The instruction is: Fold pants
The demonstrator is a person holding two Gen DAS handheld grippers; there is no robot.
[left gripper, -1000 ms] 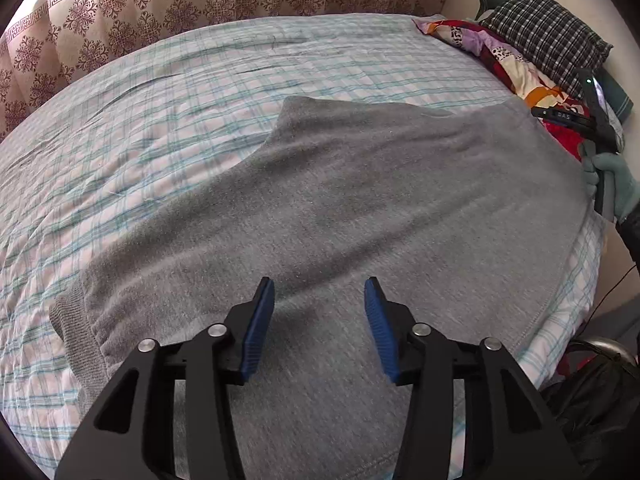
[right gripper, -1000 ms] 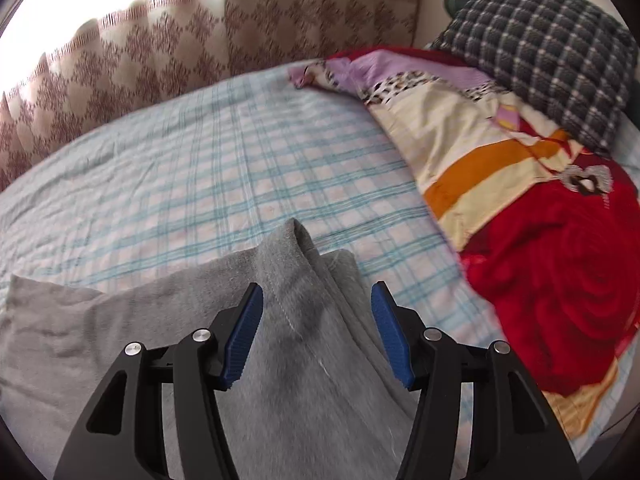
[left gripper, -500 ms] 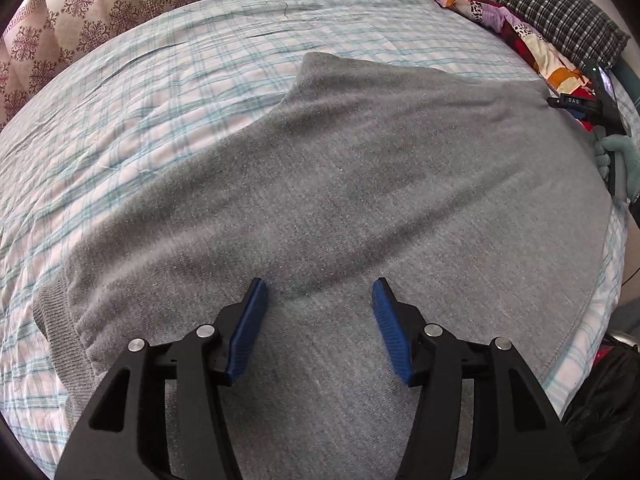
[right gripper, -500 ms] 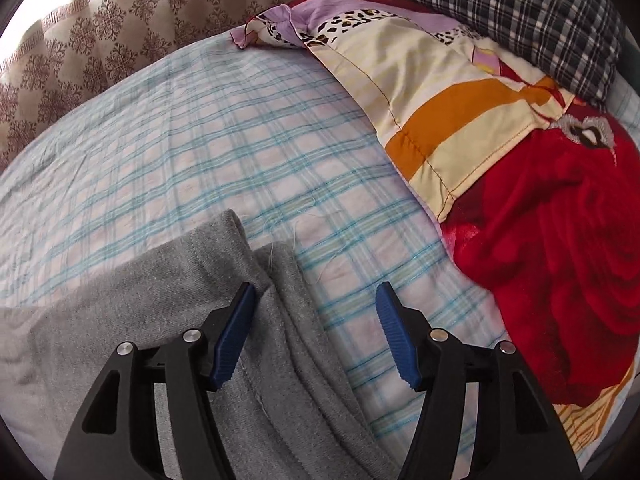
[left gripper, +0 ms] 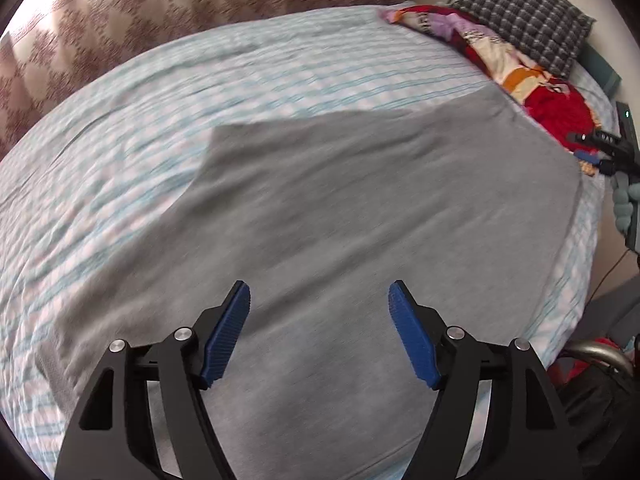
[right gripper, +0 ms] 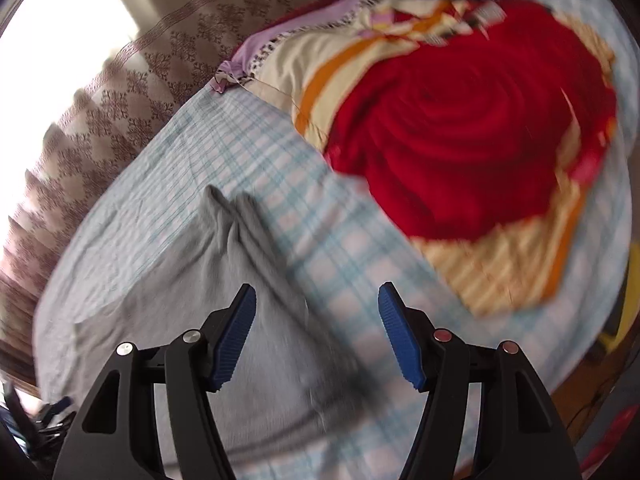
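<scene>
Grey pants (left gripper: 360, 216) lie spread flat across the checked bed (left gripper: 200, 92), beside the red blanket (right gripper: 472, 136). Left tool (left gripper: 319, 330) hovers above them, jaws opening, gripping nothing; right tool (right gripper: 317, 332) is widening too, empty over the pants' edge.

Both wrist cams angled down; share pants (left gripper: 360, 216).
</scene>
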